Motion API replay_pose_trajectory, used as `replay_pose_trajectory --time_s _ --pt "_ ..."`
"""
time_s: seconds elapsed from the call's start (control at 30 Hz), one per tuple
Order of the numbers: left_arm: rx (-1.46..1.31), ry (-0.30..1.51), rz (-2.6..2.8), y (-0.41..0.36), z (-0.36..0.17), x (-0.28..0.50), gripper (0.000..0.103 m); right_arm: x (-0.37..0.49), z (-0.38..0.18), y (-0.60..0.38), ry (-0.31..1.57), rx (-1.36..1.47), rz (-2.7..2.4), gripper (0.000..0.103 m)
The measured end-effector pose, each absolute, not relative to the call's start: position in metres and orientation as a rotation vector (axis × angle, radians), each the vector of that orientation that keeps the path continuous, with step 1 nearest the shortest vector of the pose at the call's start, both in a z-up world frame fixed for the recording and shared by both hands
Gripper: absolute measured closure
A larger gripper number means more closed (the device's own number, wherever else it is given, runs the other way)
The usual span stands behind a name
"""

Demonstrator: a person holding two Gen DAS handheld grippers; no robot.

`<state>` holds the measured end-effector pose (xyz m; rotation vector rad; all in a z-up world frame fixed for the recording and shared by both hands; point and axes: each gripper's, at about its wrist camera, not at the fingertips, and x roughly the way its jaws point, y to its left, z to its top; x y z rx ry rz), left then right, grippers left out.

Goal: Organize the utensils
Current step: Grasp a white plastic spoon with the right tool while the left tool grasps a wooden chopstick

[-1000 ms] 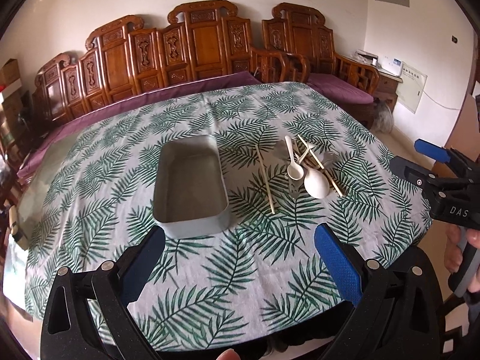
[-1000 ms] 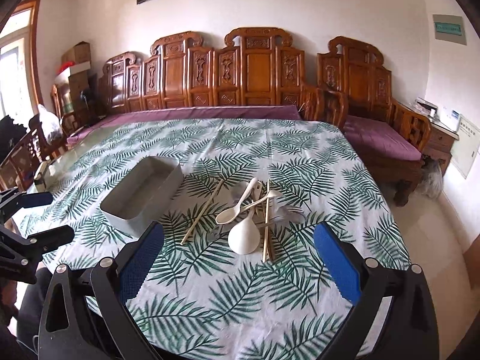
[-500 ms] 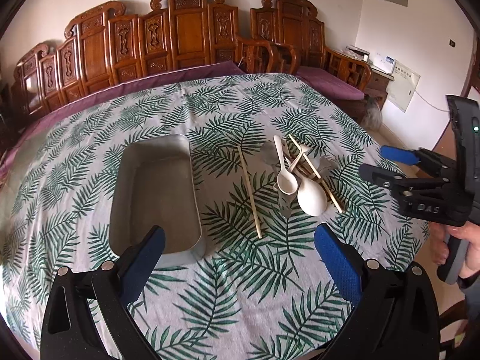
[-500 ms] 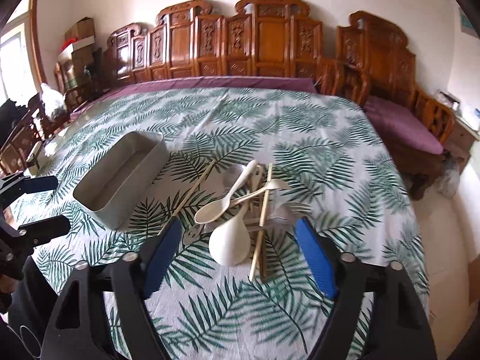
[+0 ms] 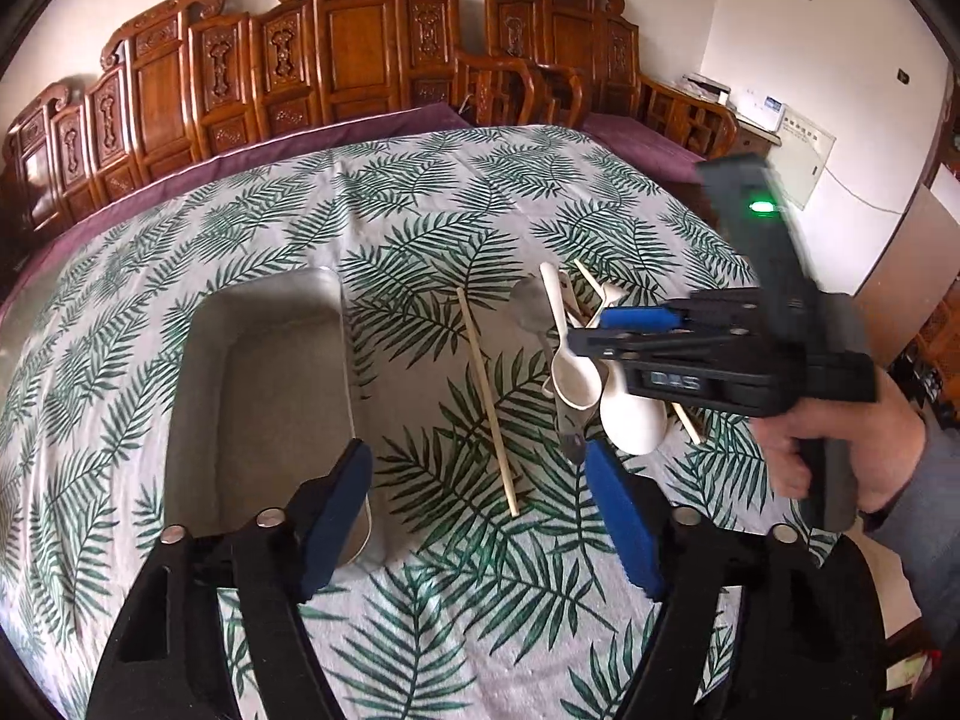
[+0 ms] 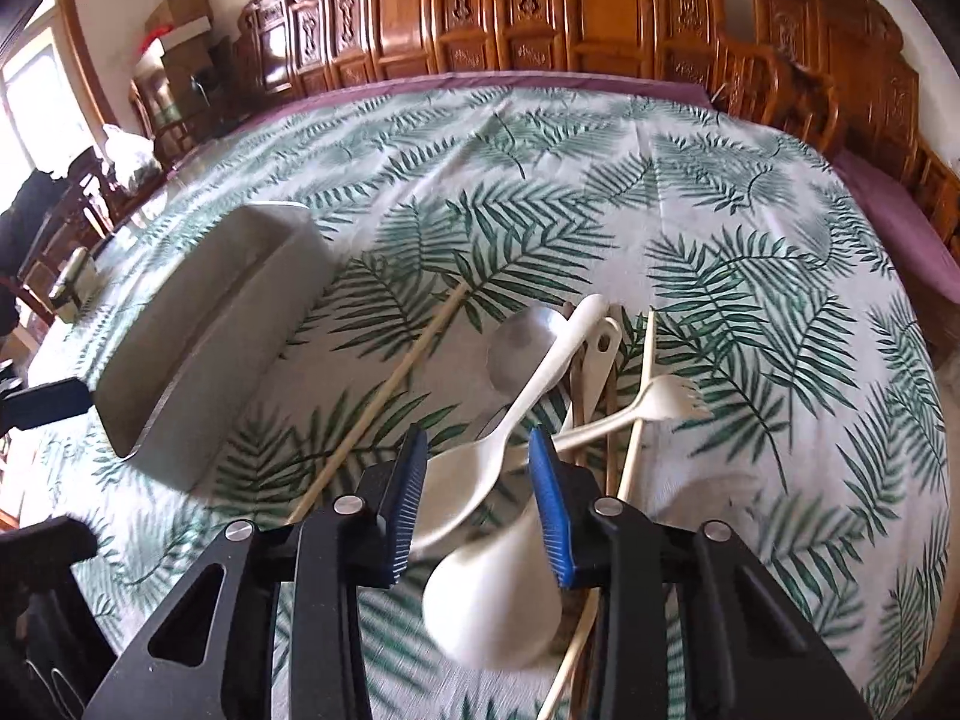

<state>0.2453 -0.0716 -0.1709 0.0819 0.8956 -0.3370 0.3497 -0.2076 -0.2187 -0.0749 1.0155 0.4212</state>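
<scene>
blue pads of our right gripper [image 6: 477,483] part spread over the utensil pile, gripping nothing.
its fingers [image 6: 403,498] straddle the white spoon [image 6: 480,468] bowl; whether they touch it we cannot tell. a bigger white ladle [image 6: 492,600] lies just under the gripper, a white fork [image 6: 660,405] crosses to the right, a metal spoon [image 6: 519,348] sits behind, and pale chopsticks [image 6: 636,426] run through the pile. one lone chopstick [image 5: 487,402] lies between pile and grey tray [image 5: 180,420]. our left gripper [image 5: 480,516] hovers spread wide near the tray's near corner, holding nothing. everything rests on the palm-leaf tablecloth [image 5: 420,228], with carved wooden chairs [image 5: 360,42] behind.
</scene>
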Motion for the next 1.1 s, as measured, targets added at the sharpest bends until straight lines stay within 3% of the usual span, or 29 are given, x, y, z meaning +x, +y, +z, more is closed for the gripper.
replay_pose_trajectory --time_s 0.47,0.57,0.9,1.1 --pt "0.068 0.932 -0.343 -0.075 -0.187 0.258 0.041 0.369 -0.244 -0.193 1.108 -0.157 0.424 0.071" --pt "0.073 0.938 -0.34 -0.076 -0.19 0.258 0.041 0.367 -0.242 -0.197 1.105 -0.127 0.425 0.09" --pt "0.099 0.945 -0.334 -0.089 -0.197 0.261 0.041 0.354 -0.216 -0.22 1.042 -0.042 0.412 0.094" --pt "0.117 0.967 -0.341 -0.104 -0.209 0.277 0.059 0.331 -0.191 -0.242 0.994 0.029 0.411 0.094"
